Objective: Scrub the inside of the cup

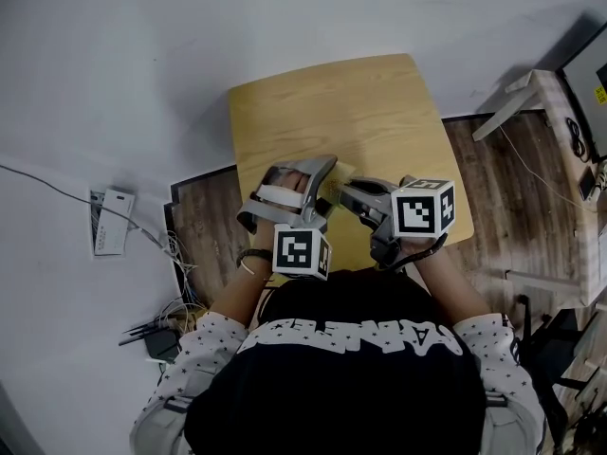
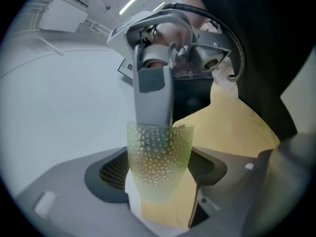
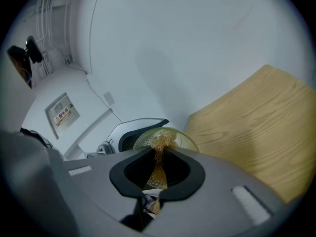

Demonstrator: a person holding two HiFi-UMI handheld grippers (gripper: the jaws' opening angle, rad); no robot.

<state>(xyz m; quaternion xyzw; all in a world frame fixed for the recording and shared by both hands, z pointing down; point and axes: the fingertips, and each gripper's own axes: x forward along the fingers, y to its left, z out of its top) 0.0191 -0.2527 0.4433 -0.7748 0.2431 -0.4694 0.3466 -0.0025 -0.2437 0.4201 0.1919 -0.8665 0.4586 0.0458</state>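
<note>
Both tongs are closed on something: left tongs (image 2: 159,176) grip the cup (image 2: 158,152), its mouth opening straight toward right tongs (image 3: 158,177), which pinch a scrubber (image 3: 159,151) just at its rim.

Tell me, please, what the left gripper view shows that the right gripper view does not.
Only the left gripper view shows the translucent, dimpled cup from the side, clamped in the left hand-held gripper. The right hand-held gripper dips into it from above, and ceiling lights appear overhead. Only the right gripper view shows the brown, fibrous scrubber pinched between its own jaws at the cup's mouth, and a wall label. Both show the cup and the wooden table.
</note>
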